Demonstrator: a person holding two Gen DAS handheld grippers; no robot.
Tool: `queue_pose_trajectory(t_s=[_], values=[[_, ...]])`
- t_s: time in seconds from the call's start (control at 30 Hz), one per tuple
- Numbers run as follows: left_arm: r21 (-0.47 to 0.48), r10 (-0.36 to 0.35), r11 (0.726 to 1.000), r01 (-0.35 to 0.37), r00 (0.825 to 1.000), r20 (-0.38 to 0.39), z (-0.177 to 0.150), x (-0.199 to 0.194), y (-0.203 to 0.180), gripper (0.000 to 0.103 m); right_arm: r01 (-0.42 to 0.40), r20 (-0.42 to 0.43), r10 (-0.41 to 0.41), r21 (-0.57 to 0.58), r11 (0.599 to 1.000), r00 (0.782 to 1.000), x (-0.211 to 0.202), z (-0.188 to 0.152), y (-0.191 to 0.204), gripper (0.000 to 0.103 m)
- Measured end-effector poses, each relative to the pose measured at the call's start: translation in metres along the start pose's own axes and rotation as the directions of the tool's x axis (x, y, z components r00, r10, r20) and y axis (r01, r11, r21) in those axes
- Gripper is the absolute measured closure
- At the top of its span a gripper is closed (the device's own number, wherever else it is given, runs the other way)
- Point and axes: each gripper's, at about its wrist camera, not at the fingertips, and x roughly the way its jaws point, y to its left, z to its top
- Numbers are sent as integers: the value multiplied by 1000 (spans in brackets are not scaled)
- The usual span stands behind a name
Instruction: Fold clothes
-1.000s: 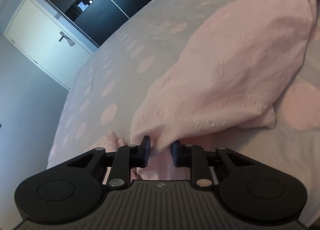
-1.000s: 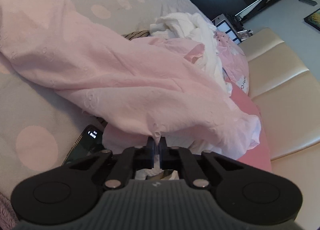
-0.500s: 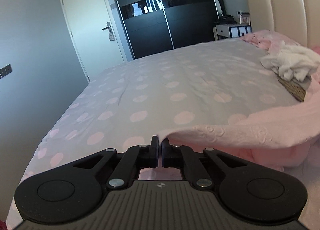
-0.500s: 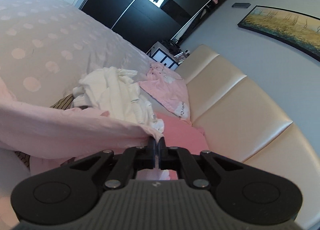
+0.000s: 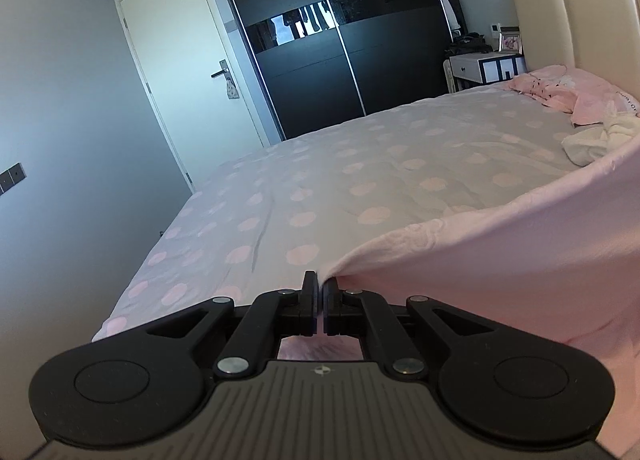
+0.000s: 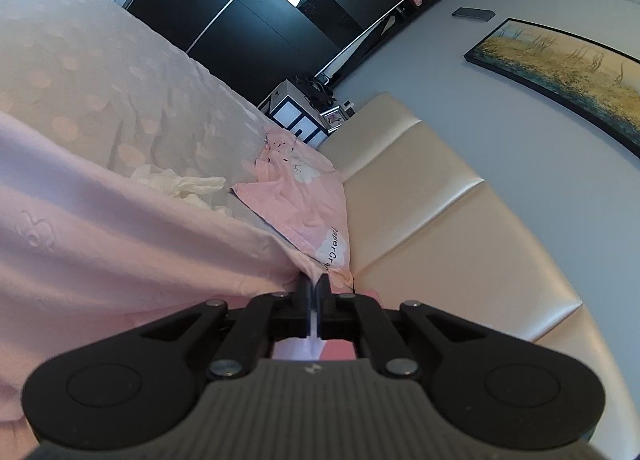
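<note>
Left gripper (image 5: 321,287) clamped on pink garment (image 5: 520,260) edge at 3 o'clock; right gripper (image 6: 313,287) pinching opposite corner. Fabric soft, light, droopy; grip corners.

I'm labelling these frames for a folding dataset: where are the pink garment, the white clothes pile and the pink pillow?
pink garment (image 5: 500,260), left wrist view, raised stretched panel.
white clothes pile (image 6: 180,184), right wrist view, crumpled top.
pink pillow (image 6: 304,200), right wrist view, pillowcase middle.
</note>
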Motion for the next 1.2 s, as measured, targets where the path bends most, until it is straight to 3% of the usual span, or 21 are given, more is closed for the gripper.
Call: queue_pose_trajectory(t_s=[0.27, 0.4, 0.47, 0.53, 0.57, 0.7, 0.87, 1.03, 1.2], values=[[40, 14, 999, -11, 998, -66, 9, 91, -25, 102, -3, -64, 3, -14, 1000, 998, 100, 30, 50, 101], [49, -9, 999, 17, 989, -148, -5, 127, -36, 100, -32, -93, 31, -7, 999, 995, 130, 31, 69, 100], [38, -36, 998, 43, 984, -172, -14, 136, -40, 92, -57, -112, 57, -2, 998, 992, 138, 28, 76, 96], [37, -54, 997, 61, 984, -172, -20, 135, -43, 86, -66, -119, 66, 4, 998, 991, 139, 23, 78, 75], [42, -58, 997, 66, 984, -171, -23, 132, -44, 82, -66, -116, 66, 6, 998, 991, 137, 21, 77, 68], [61, -60, 996, 69, 988, -139, -25, 109, -43, 61, -72, -116, 75, 28, 997, 990, 117, 10, 67, 58], [66, -76, 994, 83, 992, -100, -22, 66, -31, 53, -104, -93, 109, 62, 993, 990, 79, -5, 47, 34], [92, -102, 990, 109, 992, -75, -35, 12, -18, 49, -175, -30, 178, 73, 982, 984, 21, -27, 37, 34], [122, -120, 984, 132, 988, -99, -68, -30, -8, 48, -325, -5, 327, 119, 938, 945, -40, -68, 48, 34]])
